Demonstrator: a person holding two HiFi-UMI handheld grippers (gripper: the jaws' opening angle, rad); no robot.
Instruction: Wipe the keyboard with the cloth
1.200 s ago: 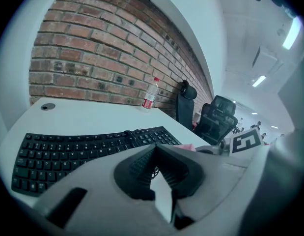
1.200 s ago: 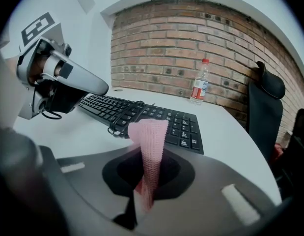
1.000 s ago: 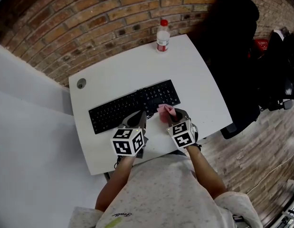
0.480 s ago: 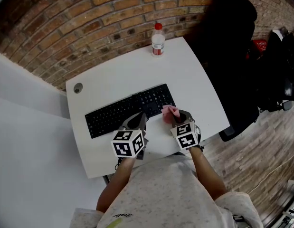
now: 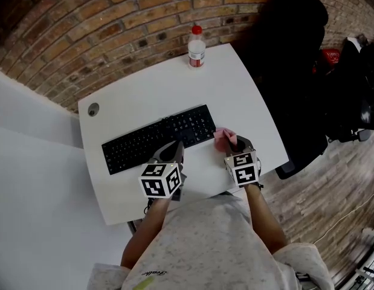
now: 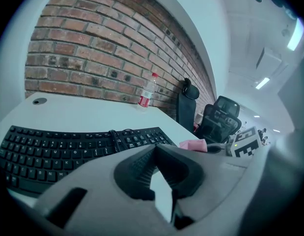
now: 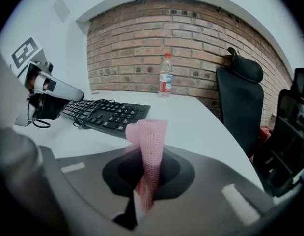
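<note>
A black keyboard (image 5: 155, 139) lies across the white table (image 5: 235, 83); it also shows in the left gripper view (image 6: 68, 146) and the right gripper view (image 7: 110, 115). My right gripper (image 5: 231, 143) is shut on a pink cloth (image 5: 223, 138), just off the keyboard's right end. In the right gripper view the cloth (image 7: 149, 156) stands folded between the jaws. My left gripper (image 5: 173, 151) sits at the keyboard's near edge, jaws together with nothing between them (image 6: 154, 151).
A plastic bottle with a red cap (image 5: 196, 46) stands at the table's far edge by the brick wall. A round grommet (image 5: 92, 109) marks the far left corner. A black office chair (image 5: 295, 59) stands right of the table.
The right gripper with the pink cloth has shifted rightward, from over the keyboard's right end to just past it. The left gripper has hardly moved.
</note>
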